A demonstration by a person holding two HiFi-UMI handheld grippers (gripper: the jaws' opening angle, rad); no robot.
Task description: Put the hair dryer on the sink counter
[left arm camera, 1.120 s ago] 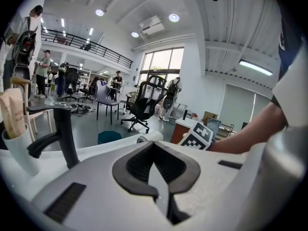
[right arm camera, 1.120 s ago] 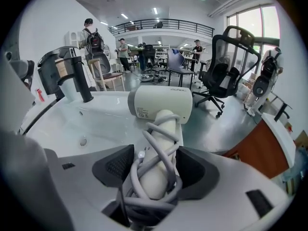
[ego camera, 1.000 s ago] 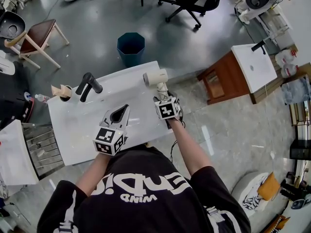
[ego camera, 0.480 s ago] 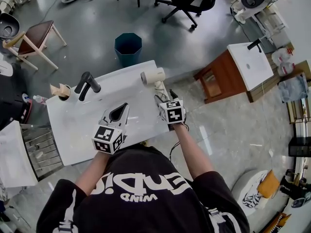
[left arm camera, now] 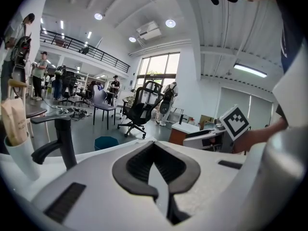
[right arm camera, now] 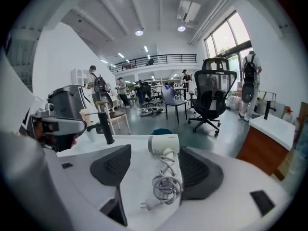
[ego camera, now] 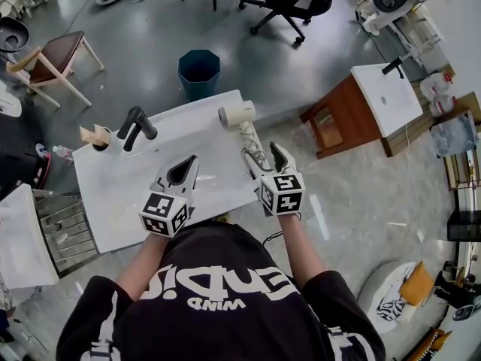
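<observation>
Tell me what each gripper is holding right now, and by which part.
Nothing is held. The right gripper is open, the hair dryer lying loose on the sink counter before it. The left gripper is shut on nothing.

Bright, even light from ceiling lamps and tall windows — soft shadows, sharp focus, strong fisheye bending at edges
</observation>
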